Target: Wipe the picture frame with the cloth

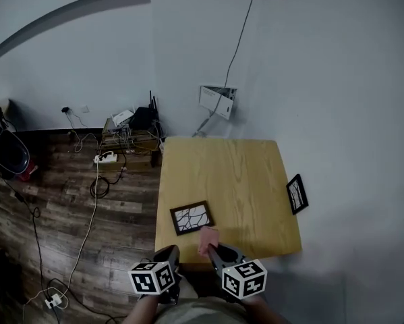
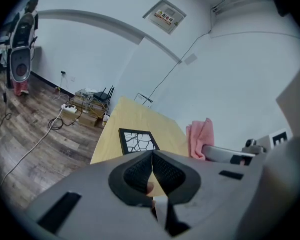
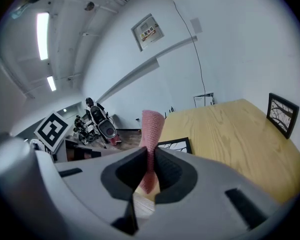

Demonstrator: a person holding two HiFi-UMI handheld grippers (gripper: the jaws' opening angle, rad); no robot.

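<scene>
Presently, the right gripper (image 3: 151,156) has its jaws closed on the pink cloth (image 3: 151,129). A fold of the cloth stands up above the jaw tips and its lower end hangs down between them. In the head view the right gripper (image 1: 214,250) sits at the near edge of the bench (image 1: 242,174), with the cloth (image 1: 208,239) just over that edge; whether the cloth touches the bench surface cannot be made out. The left gripper (image 2: 152,156) has its jaws pressed together with nothing between them. In the head view the left gripper (image 1: 171,250) is beside the near-left corner of the bench, mostly off its edge. The picture frame (image 1: 191,217), black with a branching line pattern, lies flat near the near-left corner, just beyond both grippers and apart from the cloth. In the right gripper view the near part of the picture frame (image 3: 176,145) is cut off by the gripper body. In the left gripper view the picture frame (image 2: 138,140) shows almost whole, with the cloth (image 2: 201,136) to its right. A second frame (image 1: 297,194) stands tilted at the right edge of the bench against the wall (image 1: 343,113). Cables (image 1: 94,208) trail over the wooden floor (image 1: 53,214) at the left; their ends are too small to trace.
</scene>
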